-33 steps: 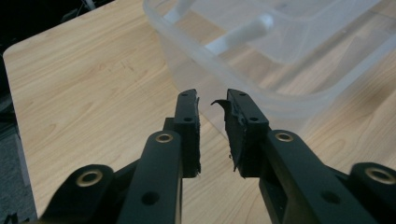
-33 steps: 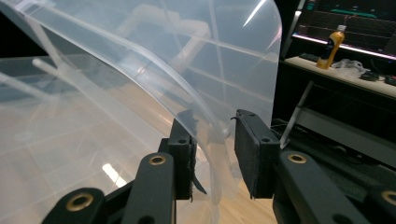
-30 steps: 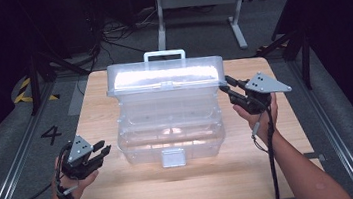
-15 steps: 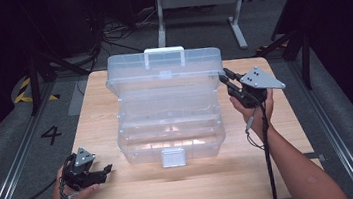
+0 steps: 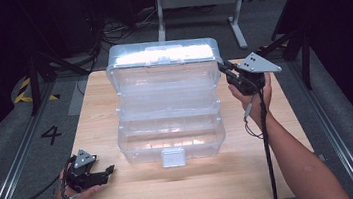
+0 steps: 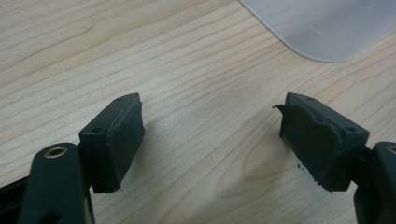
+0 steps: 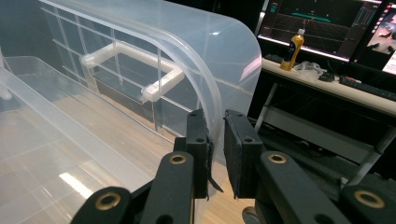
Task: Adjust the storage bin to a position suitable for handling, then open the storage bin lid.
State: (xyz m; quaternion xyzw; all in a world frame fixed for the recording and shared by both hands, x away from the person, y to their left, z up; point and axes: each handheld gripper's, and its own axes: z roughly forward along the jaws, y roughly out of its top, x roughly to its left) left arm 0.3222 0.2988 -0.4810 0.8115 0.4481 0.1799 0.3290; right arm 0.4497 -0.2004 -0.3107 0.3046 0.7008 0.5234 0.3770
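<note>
The clear plastic box sits in the middle of the wooden table, its latch side toward the person, and its lid stands swung up at the far edge with the stepped trays spread open below it. The step in hand looks like opening the lid all the way, and the right gripper does that work: its jaws have just been closing and now pinch the lid's right rim. To do this well, I judge the grip should stay on that curved rim and follow the arc of the hinge rather than pull straight back, since a thin wall of this kind may flex or slip out of narrow pads, and the light box could slide on the smooth tabletop. The left gripper lies low on the table near the box's front left corner, well apart from the lid; its jaws have just been opening and stand wide with nothing between them, so it is free to steady the box if it shifts. The high view gives the layout of box, lid and both hands, but the pinch itself is too small to read there. The right gripper view shows it plainly: the lid's edge runs between the two pads, with the white carrying handle seen through the plastic. The left gripper view shows bare wood between its pads and a rounded corner of the box lying ahead.
</note>
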